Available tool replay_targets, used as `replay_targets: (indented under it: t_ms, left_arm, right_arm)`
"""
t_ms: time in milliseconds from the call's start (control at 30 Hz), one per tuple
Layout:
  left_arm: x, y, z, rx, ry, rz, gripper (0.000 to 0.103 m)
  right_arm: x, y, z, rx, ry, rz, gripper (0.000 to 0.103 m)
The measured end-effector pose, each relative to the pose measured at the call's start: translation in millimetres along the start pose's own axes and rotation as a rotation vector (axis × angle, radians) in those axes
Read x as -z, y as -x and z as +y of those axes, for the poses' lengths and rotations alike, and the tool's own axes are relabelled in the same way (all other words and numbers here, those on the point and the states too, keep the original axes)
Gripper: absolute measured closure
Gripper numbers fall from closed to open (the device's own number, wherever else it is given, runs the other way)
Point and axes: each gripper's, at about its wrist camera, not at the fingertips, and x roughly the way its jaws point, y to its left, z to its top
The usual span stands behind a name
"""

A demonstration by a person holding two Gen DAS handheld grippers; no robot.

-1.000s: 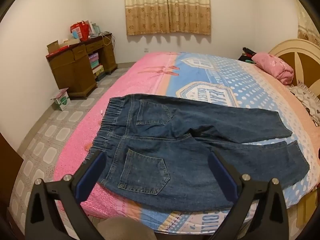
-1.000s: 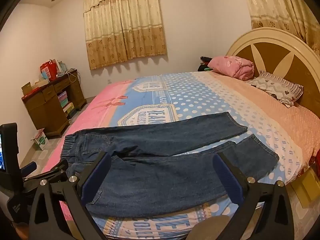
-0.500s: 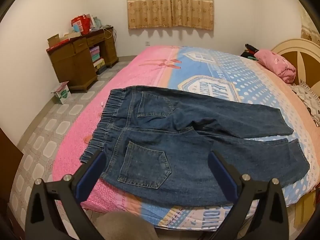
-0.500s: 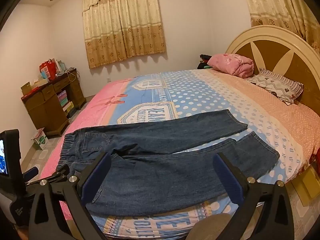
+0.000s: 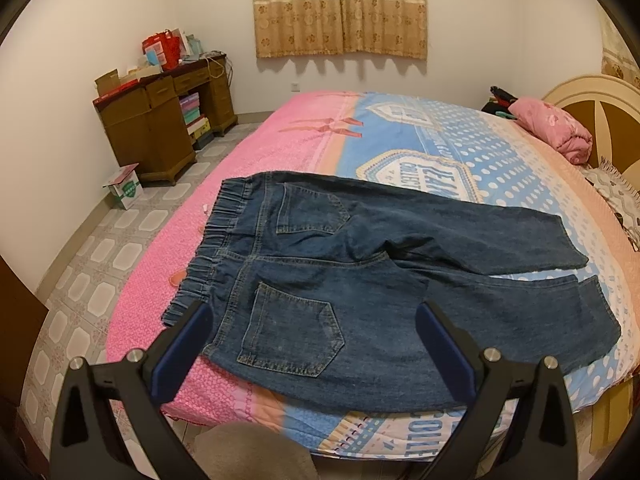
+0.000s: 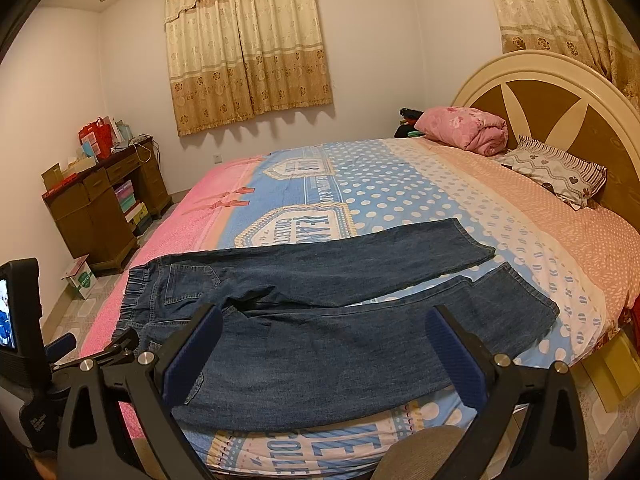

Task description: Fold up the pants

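Observation:
Dark blue jeans (image 5: 360, 280) lie flat on the bed, back pockets up, elastic waistband at the left, both legs running to the right and slightly apart. They also show in the right wrist view (image 6: 320, 320). My left gripper (image 5: 314, 332) is open and empty, above the near edge by the lower back pocket. My right gripper (image 6: 324, 340) is open and empty, above the near leg. The left gripper's body (image 6: 36, 360) shows at the right wrist view's left edge.
The bed (image 5: 460, 148) has a pink and blue dotted cover, with its near edge just below the jeans. A rolled pink blanket (image 6: 464, 128) and a pillow (image 6: 556, 168) lie by the headboard. A wooden desk (image 5: 160, 128) and a small box (image 5: 126, 188) stand on the tiled floor at left.
Both grippers have shifted slightly, so the jeans sit a little lower and farther in both views. The jeans themselves have not moved. Both grippers stay open.

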Motion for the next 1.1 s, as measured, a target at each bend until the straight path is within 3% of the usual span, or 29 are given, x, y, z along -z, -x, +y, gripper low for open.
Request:
replay_targets:
  t_ms: [1100]
  left_arm:
    - [2.1, 1.0, -3.4, 0.0, -0.007, -0.004, 0.0]
  right_arm:
    - [6.5, -4.7, 2.2, 0.005, 0.007, 0.025, 0.001]
